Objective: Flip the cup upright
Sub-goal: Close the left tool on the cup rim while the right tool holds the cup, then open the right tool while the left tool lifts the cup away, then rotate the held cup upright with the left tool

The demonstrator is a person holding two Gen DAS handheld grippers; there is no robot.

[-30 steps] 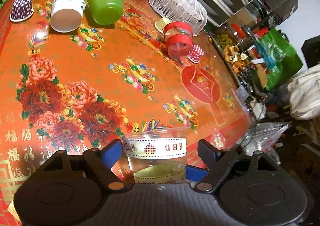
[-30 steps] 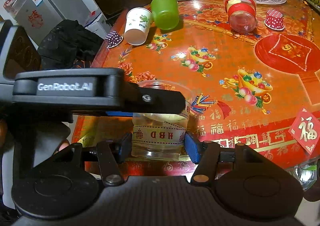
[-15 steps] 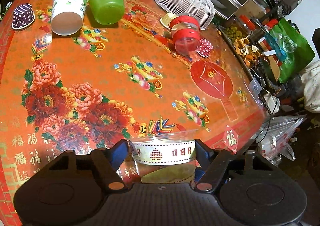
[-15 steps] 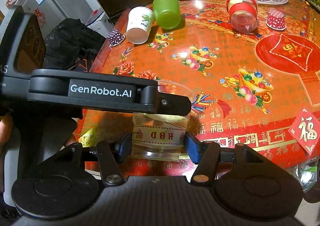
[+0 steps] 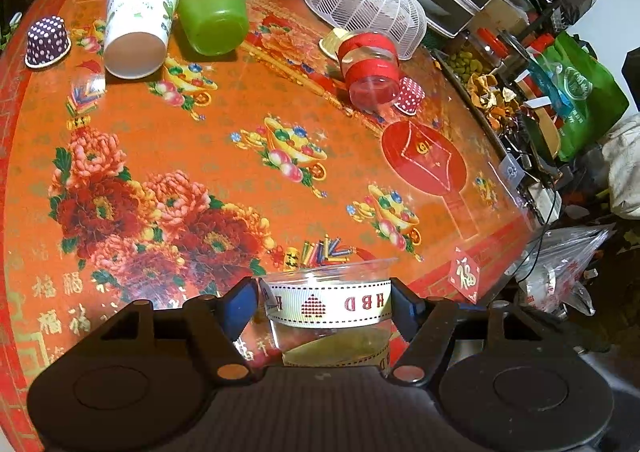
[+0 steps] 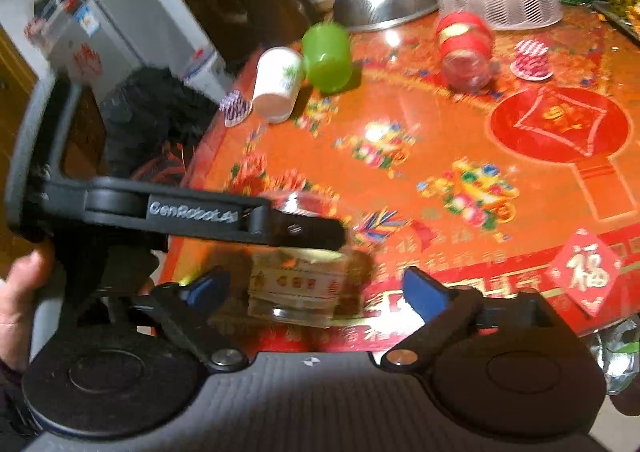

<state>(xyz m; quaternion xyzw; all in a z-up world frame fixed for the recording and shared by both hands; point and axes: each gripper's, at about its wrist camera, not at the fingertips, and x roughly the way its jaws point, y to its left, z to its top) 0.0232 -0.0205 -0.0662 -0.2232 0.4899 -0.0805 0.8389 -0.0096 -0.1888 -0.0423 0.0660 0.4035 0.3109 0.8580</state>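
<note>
Cup (image 5: 328,312) stands upright at bottom centre, my left gripper (image 5: 324,308) clamping it steady; my right gripper (image 6: 316,288) gapes wide, letting go.

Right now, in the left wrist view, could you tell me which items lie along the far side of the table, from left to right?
Purple dotted cup → white paper cup → green cup → red-banded jar → red dotted cup.
</note>
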